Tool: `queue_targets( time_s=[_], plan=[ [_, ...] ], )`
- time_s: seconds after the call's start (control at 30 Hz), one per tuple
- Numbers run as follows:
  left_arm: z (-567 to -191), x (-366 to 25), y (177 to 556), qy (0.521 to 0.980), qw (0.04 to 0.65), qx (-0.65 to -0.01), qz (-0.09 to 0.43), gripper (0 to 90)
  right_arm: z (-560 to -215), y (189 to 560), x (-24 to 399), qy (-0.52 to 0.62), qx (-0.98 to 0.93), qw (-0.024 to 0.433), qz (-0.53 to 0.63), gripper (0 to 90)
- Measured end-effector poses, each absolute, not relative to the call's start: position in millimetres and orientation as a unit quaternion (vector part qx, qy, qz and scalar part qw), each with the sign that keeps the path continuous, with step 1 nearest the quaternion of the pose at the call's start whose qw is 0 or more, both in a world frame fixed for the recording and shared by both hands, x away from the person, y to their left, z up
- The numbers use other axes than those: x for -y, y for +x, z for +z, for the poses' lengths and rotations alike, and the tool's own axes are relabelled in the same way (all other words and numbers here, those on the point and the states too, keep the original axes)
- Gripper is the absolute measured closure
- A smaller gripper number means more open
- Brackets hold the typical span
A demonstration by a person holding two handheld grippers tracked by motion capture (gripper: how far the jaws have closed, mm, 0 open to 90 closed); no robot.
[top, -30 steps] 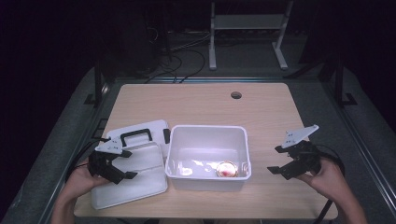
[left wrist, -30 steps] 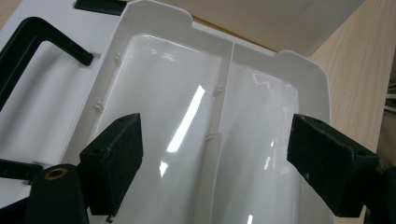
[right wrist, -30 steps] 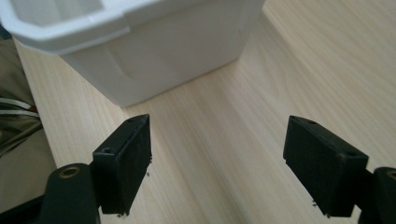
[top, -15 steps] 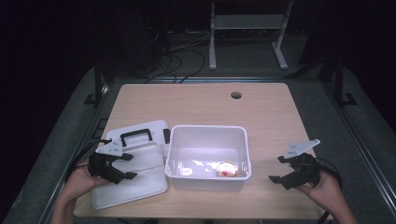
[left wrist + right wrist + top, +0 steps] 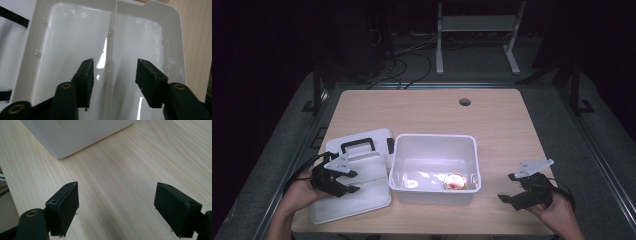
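- The left gripper (image 5: 343, 181) is held over the white lid (image 5: 362, 200), which lies upside down on the table (image 5: 502, 125), just left of the white bin (image 5: 434, 145).
- In the left gripper view, the jaws are seen standing apart over the lid's (image 5: 75, 37) inner face, astride its raised centre rib (image 5: 111, 50); they have just been closing, with the rib between them, and no pad is seen pressing on it yet.
- A second white lid with a black handle (image 5: 358, 145) is seen behind the first, partly covered by it.
- The right gripper (image 5: 516, 187) is held low over bare wood, right of the bin and apart from it.
- In the right gripper view, the jaws are spread wide with nothing between them; a corner of the bin (image 5: 75, 135) is seen ahead.
- A small round reddish thing (image 5: 454, 181) is seen on the bin's floor; what it is cannot be told.
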State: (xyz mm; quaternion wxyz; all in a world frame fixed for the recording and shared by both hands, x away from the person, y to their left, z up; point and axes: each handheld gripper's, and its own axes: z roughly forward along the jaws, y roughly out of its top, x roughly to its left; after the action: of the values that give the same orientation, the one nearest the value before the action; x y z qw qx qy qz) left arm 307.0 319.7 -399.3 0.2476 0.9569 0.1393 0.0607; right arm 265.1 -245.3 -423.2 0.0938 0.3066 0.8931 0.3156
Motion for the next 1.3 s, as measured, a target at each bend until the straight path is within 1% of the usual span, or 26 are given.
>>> queue_targets(
  time_s=[0.2,0.43,0.77,0.93,1.07,1.3],
  plan=[
    [-399.4,-319.8,307.0,0.966,0.211,-0.128,0.077,61.8,-426.6,260.1,248.1,0.315,-0.887,0.097,0.325,19.1],
    [-403.6,-324.9,306.4,0.970,0.192,-0.125,0.079,69.2,-430.4,256.8,251.5,0.321,-0.883,0.098,0.329,19.1],
    [-408.7,-328.7,306.2,0.969,0.194,-0.124,0.085,80.4,-431.8,254.3,251.5,0.323,-0.880,0.098,0.334,19.2],
    [-409.7,-328.4,306.1,0.970,0.194,-0.121,0.084,82.5,-432.3,254.3,252.1,0.323,-0.879,0.098,0.336,19.2],
    [-409.9,-327.4,304.7,0.971,0.190,-0.113,0.087,87.9,-432.5,254.5,251.2,0.323,-0.880,0.097,0.334,19.2],
    [-407.1,-324.1,303.4,0.972,0.182,-0.111,0.097,89.2,-433.2,254.3,250.2,0.320,-0.882,0.099,0.331,19.1]
  ],
)
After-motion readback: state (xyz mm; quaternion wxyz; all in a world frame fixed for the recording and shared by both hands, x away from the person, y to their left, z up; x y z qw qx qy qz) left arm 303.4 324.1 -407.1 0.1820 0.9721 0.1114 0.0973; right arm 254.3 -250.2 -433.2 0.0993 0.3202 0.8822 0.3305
